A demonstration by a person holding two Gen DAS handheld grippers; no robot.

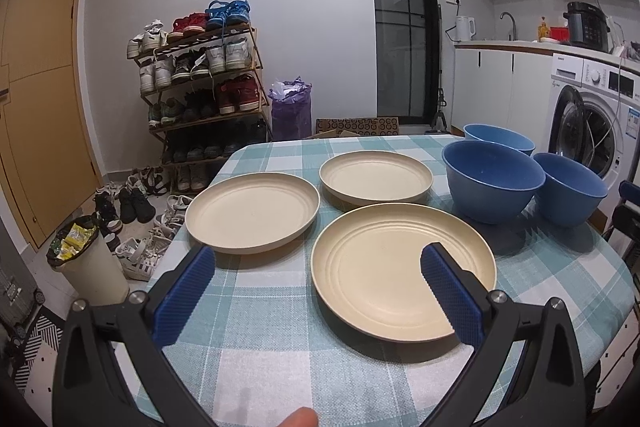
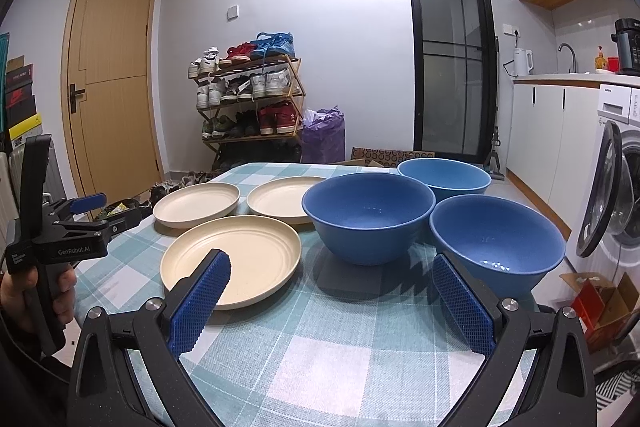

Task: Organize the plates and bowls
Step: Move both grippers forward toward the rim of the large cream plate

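Three cream plates lie on the checked tablecloth: a near plate (image 1: 402,269) (image 2: 230,261), a left plate (image 1: 252,211) (image 2: 196,203) and a far plate (image 1: 376,179) (image 2: 282,199). Three blue bowls stand to their right: a middle bowl (image 1: 492,181) (image 2: 368,217), a right bowl (image 1: 570,189) (image 2: 496,241) and a far bowl (image 1: 498,138) (image 2: 444,178). My left gripper (image 1: 318,263) is open and empty, above the near plate's left side. My right gripper (image 2: 330,269) is open and empty, in front of the middle bowl. The left gripper also shows in the right wrist view (image 2: 86,205).
The table (image 1: 276,363) is round-edged with a teal checked cloth. A shoe rack (image 1: 200,87), a waste bin (image 1: 90,259) and loose shoes stand on the floor to the left. A washing machine (image 2: 616,195) with its door open stands to the right.
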